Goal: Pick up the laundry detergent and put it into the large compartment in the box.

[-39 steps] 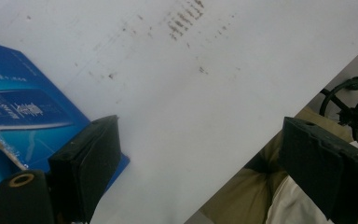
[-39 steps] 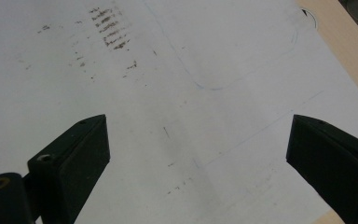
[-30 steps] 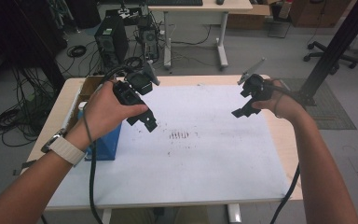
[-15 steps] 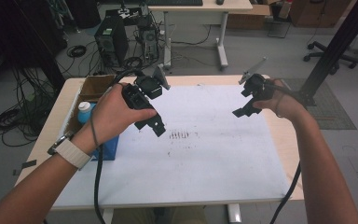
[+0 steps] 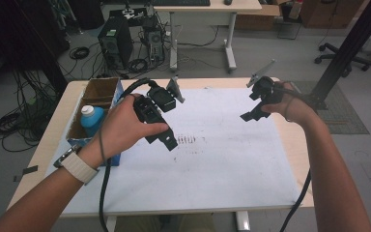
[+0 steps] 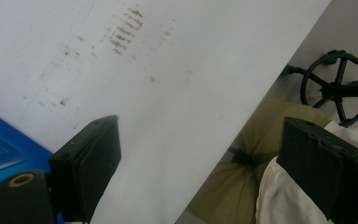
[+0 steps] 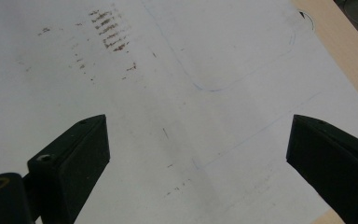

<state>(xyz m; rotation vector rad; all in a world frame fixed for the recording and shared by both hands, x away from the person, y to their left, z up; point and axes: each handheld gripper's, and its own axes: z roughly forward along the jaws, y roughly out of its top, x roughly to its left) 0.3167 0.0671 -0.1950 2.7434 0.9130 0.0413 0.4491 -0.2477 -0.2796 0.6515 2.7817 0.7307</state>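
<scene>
The bottle (image 5: 92,118), white-bodied with a light blue cap, stands upright inside the open cardboard box (image 5: 101,89) at the left edge of the table, and it is the thing nearest the left gripper (image 5: 166,140), so it reads as what the work is about. Nothing is gripped yet: the left gripper hovers just to the right of the box over the white sheet (image 5: 222,159), its jaws pointing away from the box and standing wide with bare paper between them in the left gripper view. Far to the right of the box, across the sheet, the right gripper (image 5: 248,116) hangs above the paper with its jaws likewise spread and empty. A patch of brown smudges (image 5: 186,140) marks the sheet a little right of the box, just by the left gripper's tip. By my judgement this is the approach stage, before any pick. The next move calls for swinging the left gripper round toward the box, lowering it over the rim and setting the jaws on either side of the bottle's cap or neck before closing.
</scene>
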